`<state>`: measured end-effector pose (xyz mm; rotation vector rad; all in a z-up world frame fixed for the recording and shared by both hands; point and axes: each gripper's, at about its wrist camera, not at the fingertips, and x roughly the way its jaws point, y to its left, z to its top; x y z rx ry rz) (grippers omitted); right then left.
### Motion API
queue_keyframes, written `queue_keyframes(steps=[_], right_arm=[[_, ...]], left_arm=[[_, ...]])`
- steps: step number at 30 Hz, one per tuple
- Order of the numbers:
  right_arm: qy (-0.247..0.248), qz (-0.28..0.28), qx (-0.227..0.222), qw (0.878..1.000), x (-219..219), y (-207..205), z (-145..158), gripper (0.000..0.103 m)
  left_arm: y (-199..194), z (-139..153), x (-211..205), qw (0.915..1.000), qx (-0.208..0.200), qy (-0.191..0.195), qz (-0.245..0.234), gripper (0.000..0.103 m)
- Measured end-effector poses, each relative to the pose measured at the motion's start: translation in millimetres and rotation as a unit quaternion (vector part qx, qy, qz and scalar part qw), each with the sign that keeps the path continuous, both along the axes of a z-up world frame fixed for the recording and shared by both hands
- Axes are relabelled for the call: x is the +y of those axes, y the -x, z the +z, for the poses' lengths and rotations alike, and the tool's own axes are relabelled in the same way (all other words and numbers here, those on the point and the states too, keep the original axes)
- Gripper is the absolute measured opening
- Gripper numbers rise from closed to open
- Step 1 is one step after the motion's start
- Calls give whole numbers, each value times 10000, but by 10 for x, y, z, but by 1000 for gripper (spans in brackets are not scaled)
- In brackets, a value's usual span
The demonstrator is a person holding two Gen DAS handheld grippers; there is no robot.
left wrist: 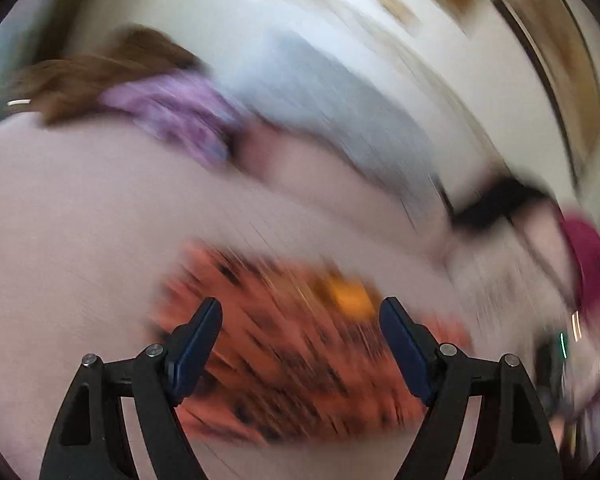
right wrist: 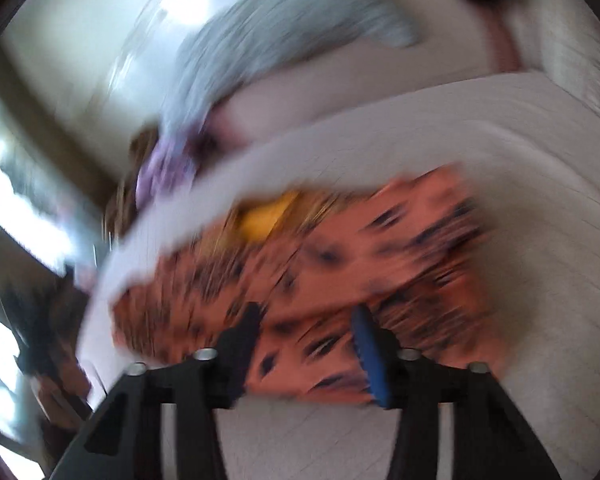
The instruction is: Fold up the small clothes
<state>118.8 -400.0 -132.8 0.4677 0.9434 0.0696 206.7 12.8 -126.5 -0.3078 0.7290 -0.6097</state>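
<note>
An orange garment with dark spots and a yellow patch (left wrist: pixel 296 352) lies on a pale sheet (left wrist: pixel 80 240); both views are motion-blurred. My left gripper (left wrist: pixel 300 312) is open, its blue pads (left wrist: pixel 198 344) wide apart above the garment, holding nothing. In the right wrist view the same orange garment (right wrist: pixel 340 256) lies on a white cloth (right wrist: pixel 500 128). My right gripper (right wrist: pixel 306 320) is open, its jaws a moderate gap apart just over the garment's near edge. I cannot tell whether the fingers touch the cloth.
A purple patterned garment (left wrist: pixel 176 116), a brown one (left wrist: pixel 84 76) and a grey-blue one (left wrist: pixel 340 108) lie at the far side. A black item (left wrist: pixel 496 204) and a magenta one (left wrist: pixel 592 268) lie to the right. The grey-blue garment (right wrist: pixel 284 28) also shows in the right wrist view.
</note>
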Motion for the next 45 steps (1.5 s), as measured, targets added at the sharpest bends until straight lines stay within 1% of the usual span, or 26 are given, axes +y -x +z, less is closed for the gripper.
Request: queue_keyframes(steps=[2,3,5,6,7,9,11,12,14,16,19,20,21,22,24,26,27,30,32,34,36,37,40,42,43,45], right_arm=[[214,409,242,9986,346,-105,-140,39],[300,571,342,9973,497,-172,-218,39],[225,760,545,9954,681,-328,-374,38],[213,828,661,9941,735,-402,-437,38],[333,850,783,9927,790,-533,-510,38],[462,843,883,9914,817,-803,-591,39],[439,759,759,9933,768,-1076,-576,39],[323,635,656,9953,706,-1248,-540,39],[227,253,421,9985,570,-1542,-457,39],[124,-322,-9,9994,389,-1815,-329,39],[-262,-1011,-406,9937,187,-1961,-171,40],[-340,-1093,-544,9919,154,-1939,-101,40],[-297,-1045,-581,9924,188,-1912,-49,40],[-192,-944,-592,9936,241,-1882,-6,40],[-22,-529,-519,9972,426,-1751,28,41],[-41,98,-222,9997,687,-1628,-45,41],[-30,470,-47,9989,867,-1577,-126,41],[10,1375,192,9903,1411,-1416,-296,41],[106,1789,369,9831,1751,-1457,-424,41],[235,1994,572,9780,2044,-1611,-580,41],[324,1891,503,9801,2182,-1874,-616,41],[308,1724,384,9838,2198,-2051,-593,41],[173,827,67,9964,2036,-2493,-482,41],[-50,81,-336,9994,1745,-2638,-343,41],[-204,-221,-424,9987,1564,-2645,-287,41],[-332,-393,-434,9977,1336,-2631,-213,41]], left_arm=[[21,-126,-176,9987,126,-329,-369,81],[12,-171,-215,9981,224,-344,-453,81],[-63,-308,-232,9950,740,-293,-600,81],[-107,-351,-221,9940,887,-288,-574,81],[-122,-364,-166,9937,970,-235,-508,80],[-168,-362,-91,9935,1045,-47,-452,79],[-218,-316,-30,9945,986,51,-358,79],[-231,-321,-22,9954,912,27,-304,79],[-294,-227,-25,9978,661,18,-89,79],[-339,-178,54,9985,510,178,84,79],[-417,-191,225,9966,541,413,471,80],[-432,-193,286,9955,573,435,617,80],[-446,-200,319,9947,575,425,737,80],[-455,-194,375,9934,553,422,913,80],[-465,-186,479,9905,516,519,1166,80],[-482,-190,593,9868,560,680,1357,80],[-500,-202,624,9850,597,744,1437,80],[-514,-226,779,9793,629,886,1709,80],[-525,-240,841,9762,644,956,1838,80],[-544,-264,873,9741,702,1035,1882,80],[-573,-281,876,9744,718,1013,1872,80],[-585,-290,861,9754,716,949,1855,80],[-630,-315,772,9803,712,723,1697,80],[-651,-339,678,9835,747,548,1552,80],[-669,-357,604,9856,796,370,1443,80],[-696,-397,458,9873,898,-121,1307,80]])
